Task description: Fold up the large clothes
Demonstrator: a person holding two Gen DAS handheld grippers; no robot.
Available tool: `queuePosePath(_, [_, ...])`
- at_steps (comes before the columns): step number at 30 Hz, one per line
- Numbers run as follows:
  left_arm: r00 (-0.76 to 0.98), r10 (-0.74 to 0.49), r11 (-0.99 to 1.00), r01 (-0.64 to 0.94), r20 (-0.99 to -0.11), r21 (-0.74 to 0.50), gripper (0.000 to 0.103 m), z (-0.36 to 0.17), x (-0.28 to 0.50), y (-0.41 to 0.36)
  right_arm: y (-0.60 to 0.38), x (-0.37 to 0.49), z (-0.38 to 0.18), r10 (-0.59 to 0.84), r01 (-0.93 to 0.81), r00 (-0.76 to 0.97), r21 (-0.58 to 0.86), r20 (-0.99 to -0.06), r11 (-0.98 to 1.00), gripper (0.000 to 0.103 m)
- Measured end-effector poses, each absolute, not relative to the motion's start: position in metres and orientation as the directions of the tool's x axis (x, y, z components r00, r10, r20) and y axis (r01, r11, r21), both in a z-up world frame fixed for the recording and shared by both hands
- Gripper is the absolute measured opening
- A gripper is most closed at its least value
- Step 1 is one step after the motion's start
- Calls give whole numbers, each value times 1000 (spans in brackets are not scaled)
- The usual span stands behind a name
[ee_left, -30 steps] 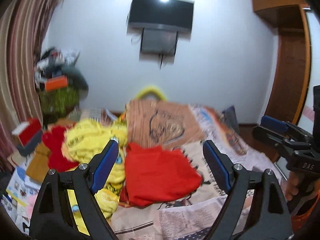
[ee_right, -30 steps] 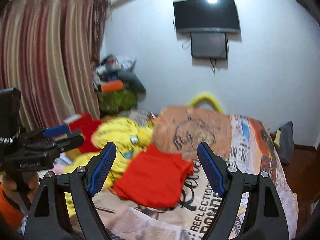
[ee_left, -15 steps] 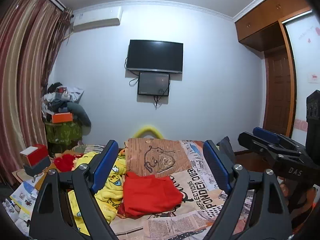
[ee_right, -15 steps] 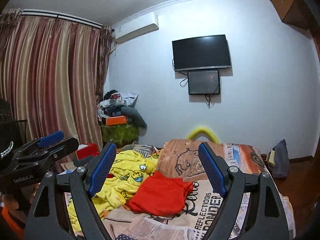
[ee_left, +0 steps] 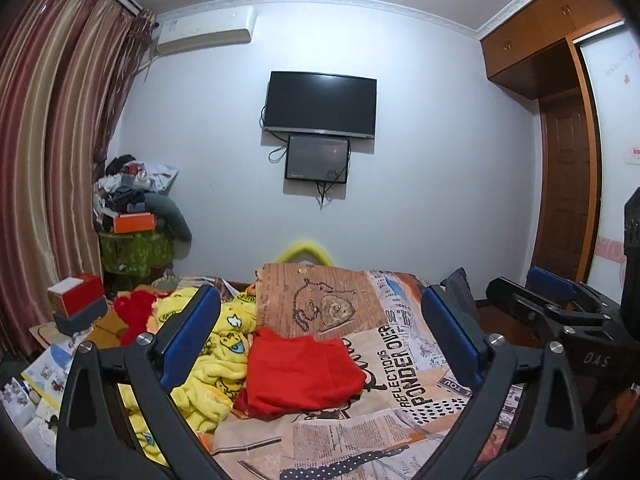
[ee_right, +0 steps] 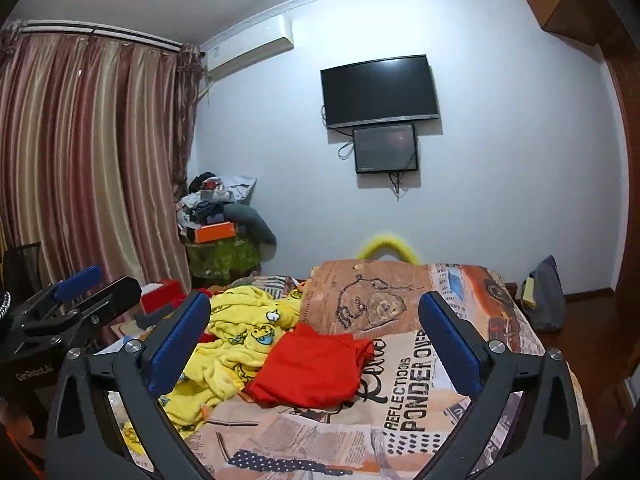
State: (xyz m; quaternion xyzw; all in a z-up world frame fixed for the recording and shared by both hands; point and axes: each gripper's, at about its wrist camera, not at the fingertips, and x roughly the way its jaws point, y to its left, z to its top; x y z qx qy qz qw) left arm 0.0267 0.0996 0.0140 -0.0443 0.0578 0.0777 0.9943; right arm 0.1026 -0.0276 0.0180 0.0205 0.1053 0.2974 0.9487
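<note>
A folded red garment [ee_left: 302, 372] lies on the printed bedspread [ee_left: 404, 364], a crumpled yellow fleece garment [ee_left: 208, 356] beside it on the left. Both also show in the right wrist view, the red garment [ee_right: 314, 366] and the yellow one [ee_right: 236, 340]. My left gripper [ee_left: 320, 332] is open and empty, held above the near end of the bed. My right gripper [ee_right: 314, 328] is open and empty, likewise raised. Each gripper shows at the edge of the other's view, the right [ee_left: 560, 312] and the left [ee_right: 68, 308].
A red cloth [ee_left: 134, 312] and boxes [ee_left: 76, 304] lie left of the bed by the striped curtain [ee_left: 48, 160]. A cluttered stand [ee_left: 136, 220] fills the far left corner. A TV [ee_left: 322, 104] hangs on the far wall. A wooden door [ee_left: 564, 184] is right.
Both grippers have risen and tilted up, so the views now take in the wall and ceiling. The clothes sit lower and farther in both views. Both grippers stayed open.
</note>
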Motion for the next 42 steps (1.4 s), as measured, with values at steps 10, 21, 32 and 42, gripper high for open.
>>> queuePosePath(10, [975,159,981,-174,-155,-89,101,3,35,106,-28,99,8,557,-551,800,96,-222,829,103])
queuePosePath(21, [970,157,981,-174,-184,-83,101,-4,42,106,-30,99,8,549,-545,799,90,-245,833,103])
queuePosePath(32, [968,156,981,-175,-195,-86,101,-8,44,107,-33,101,7,545,-541,799,91,-255,836,103])
queuePosePath(42, [969,151,981,-171,-193,-87,101,-8,45,106,-35,101,9,544,-541,801,85,-251,837,103])
